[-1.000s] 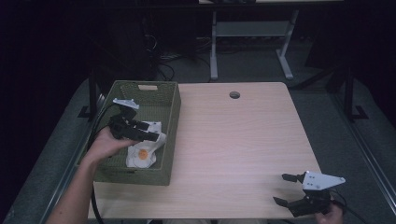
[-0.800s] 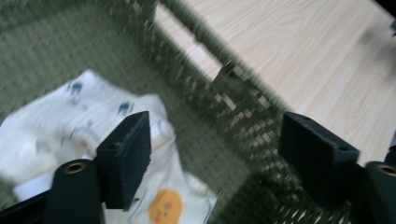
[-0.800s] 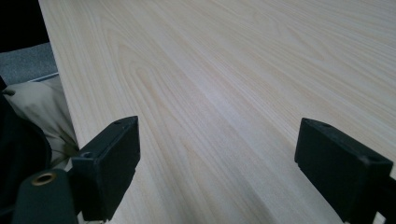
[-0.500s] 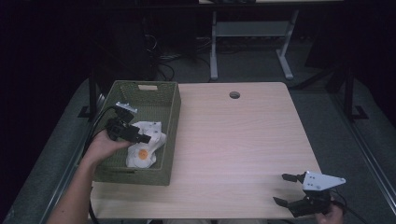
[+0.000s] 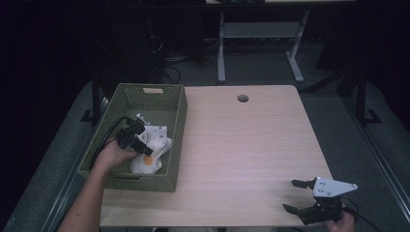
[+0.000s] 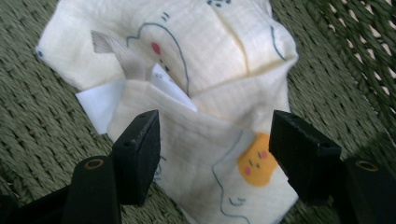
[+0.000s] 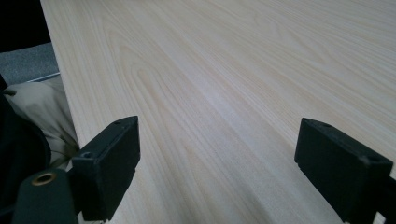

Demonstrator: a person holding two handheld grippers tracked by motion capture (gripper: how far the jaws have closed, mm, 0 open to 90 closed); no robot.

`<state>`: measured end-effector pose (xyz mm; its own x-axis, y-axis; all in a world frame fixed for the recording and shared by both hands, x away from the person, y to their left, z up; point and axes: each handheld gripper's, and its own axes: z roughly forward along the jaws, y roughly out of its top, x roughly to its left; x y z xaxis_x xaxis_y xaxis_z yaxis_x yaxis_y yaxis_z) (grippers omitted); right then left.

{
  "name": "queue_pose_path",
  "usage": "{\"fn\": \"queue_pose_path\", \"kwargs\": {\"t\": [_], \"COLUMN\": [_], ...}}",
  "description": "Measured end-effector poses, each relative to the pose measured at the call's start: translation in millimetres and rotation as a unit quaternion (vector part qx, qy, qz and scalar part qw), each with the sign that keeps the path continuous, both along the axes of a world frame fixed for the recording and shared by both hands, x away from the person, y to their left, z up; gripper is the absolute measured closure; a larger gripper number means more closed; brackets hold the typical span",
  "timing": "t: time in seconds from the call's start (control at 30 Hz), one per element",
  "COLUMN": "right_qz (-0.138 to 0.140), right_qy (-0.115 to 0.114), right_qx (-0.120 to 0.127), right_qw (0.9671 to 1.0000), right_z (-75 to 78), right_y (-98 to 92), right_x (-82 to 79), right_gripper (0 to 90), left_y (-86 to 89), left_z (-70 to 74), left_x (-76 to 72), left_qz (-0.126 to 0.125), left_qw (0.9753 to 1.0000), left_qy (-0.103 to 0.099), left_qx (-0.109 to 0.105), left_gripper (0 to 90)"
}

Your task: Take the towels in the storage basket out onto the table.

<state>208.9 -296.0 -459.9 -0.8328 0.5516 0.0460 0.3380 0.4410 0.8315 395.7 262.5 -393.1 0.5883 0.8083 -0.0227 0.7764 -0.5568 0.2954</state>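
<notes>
A cream cloth [image 5: 151,149] [image 6: 201,93] printed with small cartoon figures lies crumpled on the floor of a green woven basket [image 5: 175,121]. My left gripper [image 5: 144,146] [image 6: 217,156] reaches into the basket, open, its jaws standing on either side of the cloth's near fold by an orange blob print [image 6: 256,161]. Near the table's front right corner my right gripper [image 5: 296,195] [image 7: 219,168] hovers open with nothing but bare wood between its jaws.
The basket stands at the left edge of the light wooden table [image 5: 251,145], its walls close around my left gripper. A round cable hole [image 5: 242,98] sits near the far edge. Desk legs [image 5: 221,53] and cables lie on the dark floor beyond.
My left gripper has sunk lower into the basket and come down over the cloth. The right gripper has stayed in place.
</notes>
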Motion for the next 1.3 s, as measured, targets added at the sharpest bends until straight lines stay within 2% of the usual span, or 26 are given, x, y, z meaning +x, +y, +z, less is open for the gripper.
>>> {"fn": "queue_pose_path", "kwargs": {"t": [0.07, 0.13, 0.2, 0.23, 0.27, 0.3, 0.33, 0.4, 0.47, 0.6, 0.73, 0.93, 1.0, 1.3], "right_qz": [0.002, 0.003, 0.003, 0.003, 0.003, 0.003, 0.003, 0.003, 0.003, 0.003, 0.003, 0.004, 0.004, 0.004], "right_qy": [0.0, -0.001, -0.001, -0.001, -0.001, -0.001, 0.0, -0.002, -0.003, -0.002, -0.003, -0.003, -0.003, -0.007], "right_qx": [0.0, 0.001, 0.001, 0.001, 0.001, 0.0, 0.001, 0.001, 0.001, 0.0, 0.0, -0.001, 0.0, 0.001], "right_qw": [1.0, 1.0, 1.0, 1.0, 1.0, 1.0, 1.0, 1.0, 1.0, 1.0, 1.0, 1.0, 1.0, 1.0], "right_z": [0.1, 0.1, 0.4, 0.4, 0.4, 0.3, 0.3, 0.7, 0.8, 0.6, 0.9, 1.2, 1.5, 2.0], "right_y": [-0.2, -0.3, -0.5, -0.5, -0.5, 0.1, 0.2, 0.2, -0.1, 0.5, 0.7, 1.8, 1.6, 0.7], "right_x": [-0.4, -0.4, -0.2, -0.2, -0.2, 0.0, 0.0, -0.6, -0.6, -0.4, -0.7, -1.4, -1.9, -2.8], "right_gripper": [13.8, 13.8, 13.8, 13.8, 13.8, 13.8, 13.8, 13.8, 13.8, 13.8, 13.8, 13.8, 13.8, 13.8], "left_y": [-0.2, -0.5, -2.3, -3.9, -3.9, -5.7, -5.7, -9.0, -10.7, -11.4, -12.0, -8.8, -6.8, -7.2], "left_z": [-0.5, -2.6, -4.8, -8.8, -8.8, -14.5, -14.5, -23.4, -27.2, -28.8, -30.2, -31.4, -32.1, -30.6], "left_x": [2.9, 5.1, 6.0, 7.7, 7.7, 9.6, 9.6, 11.8, 12.9, 14.9, 15.0, 12.7, 11.1, 13.7], "left_qz": [0.006, 0.012, 0.012, 0.014, 0.014, 0.015, 0.015, 0.023, 0.021, 0.021, 0.02, 0.031, 0.036, 0.033], "left_qw": [0.9999, 0.9998, 0.9997, 0.9994, 0.9994, 0.9984, 0.9984, 0.9964, 0.9958, 0.9957, 0.9955, 0.9962, 0.9967, 0.9953], "left_qy": [-0.004, 0.002, 0.003, 0.015, 0.015, 0.029, 0.029, 0.049, 0.055, 0.059, 0.062, 0.061, 0.059, 0.076], "left_qx": [0.015, 0.014, 0.021, 0.029, 0.029, 0.046, 0.046, 0.066, 0.069, 0.068, 0.069, 0.053, 0.042, 0.051], "left_gripper": [36.2, 36.2, 36.8, 36.9, 37.8, 39.3, 39.9, 42.3, 45.5, 44.3, 47.5, 50.1, 51.8, 60.8]}}
